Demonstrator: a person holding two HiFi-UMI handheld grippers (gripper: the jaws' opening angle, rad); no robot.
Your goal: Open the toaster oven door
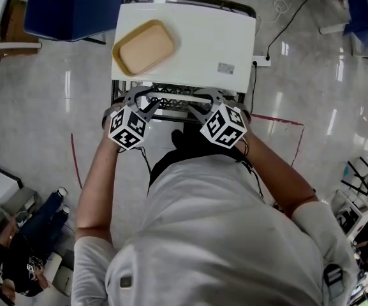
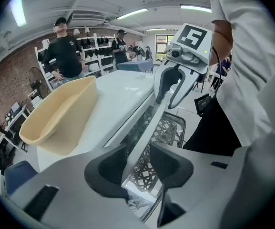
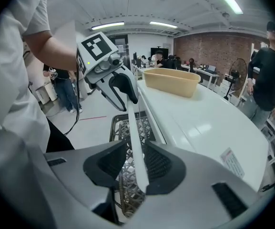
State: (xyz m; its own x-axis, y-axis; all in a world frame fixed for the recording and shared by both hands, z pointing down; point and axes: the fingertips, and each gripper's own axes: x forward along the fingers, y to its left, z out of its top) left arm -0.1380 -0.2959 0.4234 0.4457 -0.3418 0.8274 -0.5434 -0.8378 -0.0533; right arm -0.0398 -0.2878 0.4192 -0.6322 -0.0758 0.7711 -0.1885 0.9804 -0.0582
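White toaster oven [image 1: 190, 43] far-centre on wire cart [image 2: 168, 130], tan tray [image 1: 144, 46] on its top, left side. Door handle [image 1: 174, 97], pale bar at near edge, runs between jaws of left gripper [image 2: 139, 166] and right gripper [image 3: 136, 163]. Both finger pairs spread apart, pads not clamping bar. Handle stands out over cart mesh, so door looks pulled down. Door angle unclear, so opening likely done or nearly done.

Looked steeply down from head onto toaster oven [image 1: 196, 50]; in gripper views, looked closely along door handle [image 2: 149, 123] from opposite ends, sharing tray [image 3: 170, 82].
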